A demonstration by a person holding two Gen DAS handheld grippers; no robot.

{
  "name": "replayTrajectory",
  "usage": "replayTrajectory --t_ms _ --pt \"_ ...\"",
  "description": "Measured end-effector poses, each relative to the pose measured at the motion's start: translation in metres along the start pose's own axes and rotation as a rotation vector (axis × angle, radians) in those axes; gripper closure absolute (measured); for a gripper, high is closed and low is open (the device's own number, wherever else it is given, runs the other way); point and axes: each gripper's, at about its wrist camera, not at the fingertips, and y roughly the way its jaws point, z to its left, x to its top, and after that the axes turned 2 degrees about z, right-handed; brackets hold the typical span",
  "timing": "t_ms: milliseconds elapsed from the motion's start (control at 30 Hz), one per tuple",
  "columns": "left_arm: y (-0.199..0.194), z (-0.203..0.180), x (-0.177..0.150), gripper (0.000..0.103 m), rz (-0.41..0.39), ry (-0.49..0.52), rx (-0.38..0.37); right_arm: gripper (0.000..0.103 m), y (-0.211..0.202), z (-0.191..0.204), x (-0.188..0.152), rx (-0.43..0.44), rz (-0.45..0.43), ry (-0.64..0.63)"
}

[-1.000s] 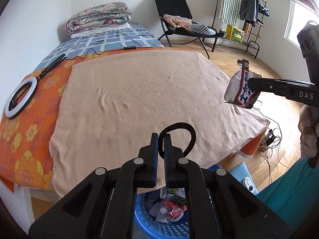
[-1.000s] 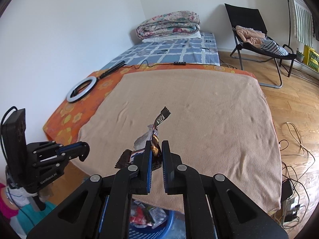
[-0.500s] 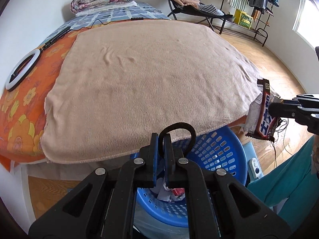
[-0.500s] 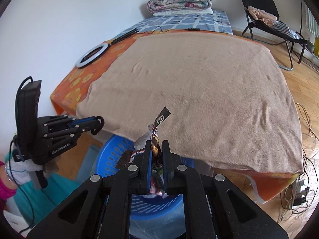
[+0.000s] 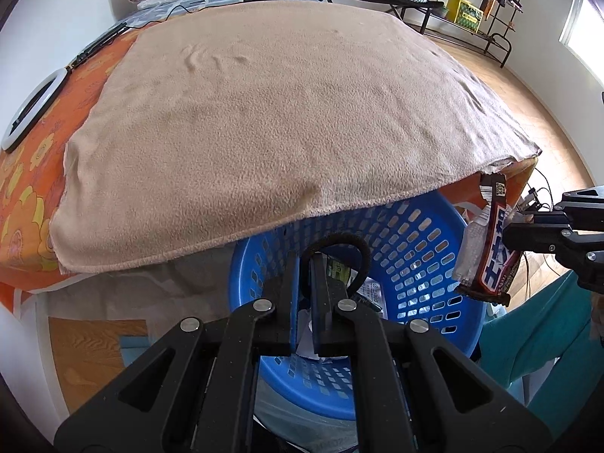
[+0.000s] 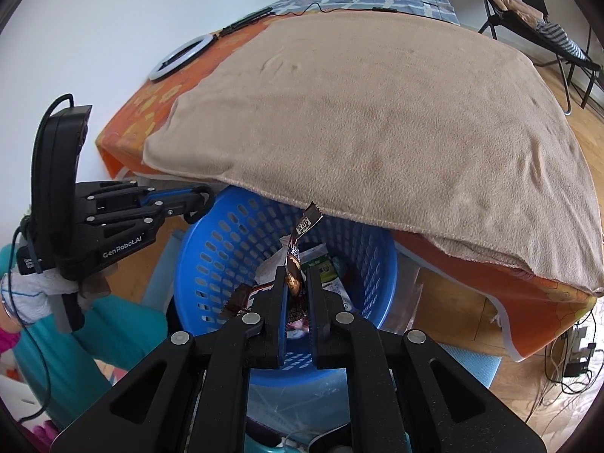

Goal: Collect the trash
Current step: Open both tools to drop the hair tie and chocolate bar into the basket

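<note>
A blue perforated laundry basket [image 5: 434,287] [image 6: 196,264] stands on the floor against the bed's near edge, with paper and packet trash in its bottom. My left gripper [image 5: 305,264] hangs over the basket's left part, shut on a black band loop [image 5: 355,249] that curls up past its fingertips. My right gripper [image 6: 295,277] is over the basket's middle, shut on crumpled snack wrappers [image 6: 302,230], one brown strip sticking up. The left wrist view shows those wrappers [image 5: 490,260] hanging at the basket's right rim. The left gripper [image 6: 198,200] shows at the basket's left rim.
A beige blanket [image 5: 283,113] covers the orange flowered bed [image 5: 22,196] and overhangs the basket's far rim. A ring light [image 6: 177,56] lies on the bed's left. A black folding chair [image 6: 528,11] and floor cables [image 6: 573,355] are to the right. The person's teal trouser legs [image 6: 94,343] flank the basket.
Both grippers have come down from above the blanket to just over the basket, each still holding its item. The basket now fills the lower part of both views.
</note>
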Motion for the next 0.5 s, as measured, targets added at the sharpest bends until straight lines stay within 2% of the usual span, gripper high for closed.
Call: replayTrajectory --t_ms 500 --pt "0.029 0.000 -0.009 0.100 0.088 -0.014 -0.023 0.095 0.037 -0.009 -0.002 0.012 0.088 0.056"
